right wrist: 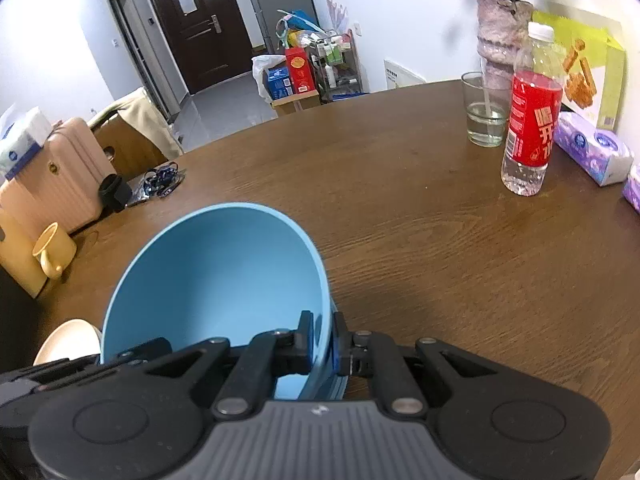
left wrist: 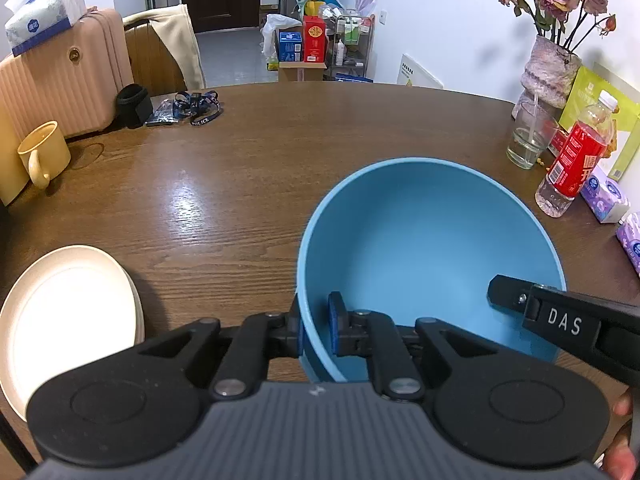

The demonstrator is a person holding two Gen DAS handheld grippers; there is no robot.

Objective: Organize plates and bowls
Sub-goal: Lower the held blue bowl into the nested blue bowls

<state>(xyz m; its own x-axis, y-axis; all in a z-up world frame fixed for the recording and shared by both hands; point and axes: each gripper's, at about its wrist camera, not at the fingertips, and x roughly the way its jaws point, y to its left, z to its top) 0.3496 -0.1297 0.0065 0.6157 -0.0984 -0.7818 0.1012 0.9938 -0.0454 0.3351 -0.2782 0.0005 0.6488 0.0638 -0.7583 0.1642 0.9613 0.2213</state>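
Observation:
A large blue bowl [left wrist: 428,240] is held over the brown wooden table [left wrist: 240,184] by both grippers. My left gripper [left wrist: 316,330] is shut on the bowl's near left rim, one finger inside and one outside. My right gripper [right wrist: 323,344] is shut on the bowl's [right wrist: 216,276] right rim the same way; one of its fingers [left wrist: 508,292] shows inside the bowl in the left wrist view. A cream plate [left wrist: 64,312] lies on the table to the left of the bowl, and its edge shows in the right wrist view [right wrist: 68,340].
A yellow mug [left wrist: 42,154], a pink suitcase [left wrist: 60,80] and a lanyard [left wrist: 200,108] are at the far left. A glass [right wrist: 484,110], a red-labelled water bottle [right wrist: 530,120], a vase with flowers [right wrist: 500,32] and tissue packs [right wrist: 596,148] stand at the right.

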